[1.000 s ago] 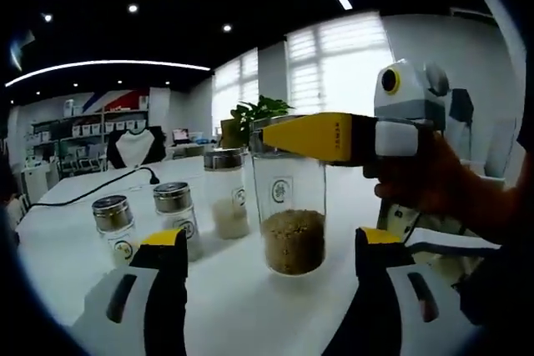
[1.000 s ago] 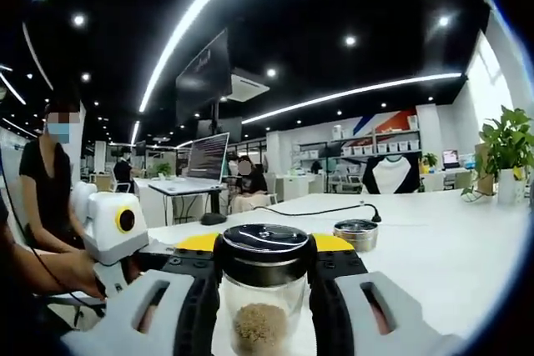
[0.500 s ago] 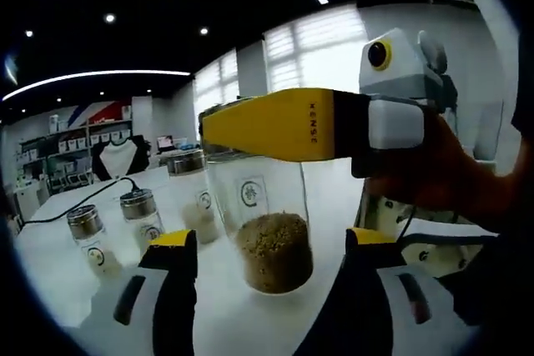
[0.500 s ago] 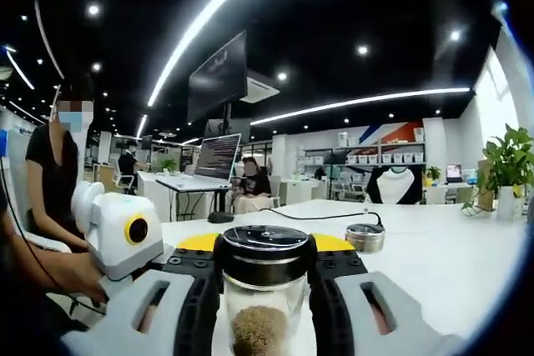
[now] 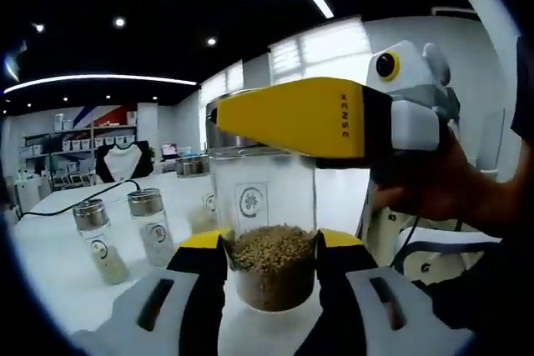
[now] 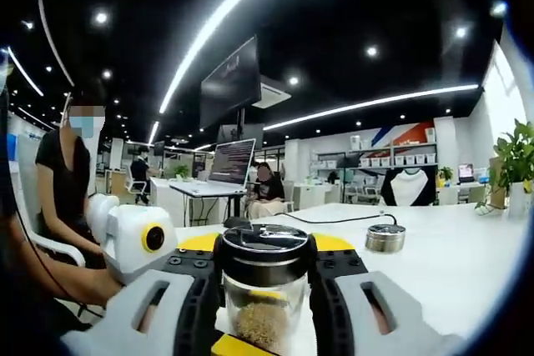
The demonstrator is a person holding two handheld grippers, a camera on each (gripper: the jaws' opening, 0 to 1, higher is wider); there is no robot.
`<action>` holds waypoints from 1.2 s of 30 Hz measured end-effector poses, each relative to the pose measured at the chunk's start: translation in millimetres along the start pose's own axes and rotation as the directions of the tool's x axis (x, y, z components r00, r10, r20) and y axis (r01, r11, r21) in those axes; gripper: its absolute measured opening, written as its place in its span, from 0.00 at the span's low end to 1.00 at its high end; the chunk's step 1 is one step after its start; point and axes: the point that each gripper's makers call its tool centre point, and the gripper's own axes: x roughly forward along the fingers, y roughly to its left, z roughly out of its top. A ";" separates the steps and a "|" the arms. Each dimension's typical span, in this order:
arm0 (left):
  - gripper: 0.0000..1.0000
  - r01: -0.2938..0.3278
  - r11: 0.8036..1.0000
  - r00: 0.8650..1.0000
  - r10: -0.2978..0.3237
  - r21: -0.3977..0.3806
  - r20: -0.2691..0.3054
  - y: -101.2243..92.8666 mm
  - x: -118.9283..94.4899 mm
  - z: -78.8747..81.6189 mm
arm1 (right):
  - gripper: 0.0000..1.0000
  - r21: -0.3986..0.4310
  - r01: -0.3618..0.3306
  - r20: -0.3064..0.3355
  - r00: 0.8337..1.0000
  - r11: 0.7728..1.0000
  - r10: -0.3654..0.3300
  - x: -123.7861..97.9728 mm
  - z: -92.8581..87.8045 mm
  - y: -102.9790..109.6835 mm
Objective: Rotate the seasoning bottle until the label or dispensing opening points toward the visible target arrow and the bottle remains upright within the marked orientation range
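A clear seasoning bottle (image 5: 271, 268), part filled with brown seeds, stands upright on the white table (image 5: 50, 285). Its small square label (image 5: 250, 203) faces the left gripper view. My left gripper (image 5: 271, 243) is shut on the bottle's lower body, one yellow-tipped jaw on each side. My right gripper (image 5: 292, 118) crosses the bottle's top from the right, held by a hand. In the right gripper view, my right gripper (image 6: 264, 260) is shut on the bottle's black and silver cap (image 6: 264, 243). The left gripper (image 6: 133, 238) shows low on the left there.
Two small shaker bottles (image 5: 100, 241) (image 5: 153, 224) stand on the table to the left, with another jar (image 5: 193, 166) behind. A black cable (image 5: 79, 199) runs across the far table. A low silver-lidded jar (image 6: 385, 238) sits to the right. A person (image 6: 67, 172) sits beyond.
My left gripper has come up to the bottle and its jaws have shut on the lower body. My right gripper has stayed shut on the cap.
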 end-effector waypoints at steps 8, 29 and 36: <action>0.44 -0.150 0.988 0.989 0.149 -0.046 -0.014 11.7 3.6 -5.6 | 0.39 -0.036 0.066 -0.006 0.998 0.997 -0.067 7.6 -7.8 -0.4; 0.44 -0.149 0.989 0.988 0.148 0.025 0.032 9.1 8.7 -3.0 | 0.39 -0.010 0.109 0.049 0.993 0.994 -0.108 -0.8 -11.0 -11.8; 0.44 0.052 0.997 0.999 -0.052 -0.056 0.011 -2.7 6.4 -12.2 | 0.39 -0.083 -0.043 0.006 0.999 0.996 0.043 0.2 -18.3 5.7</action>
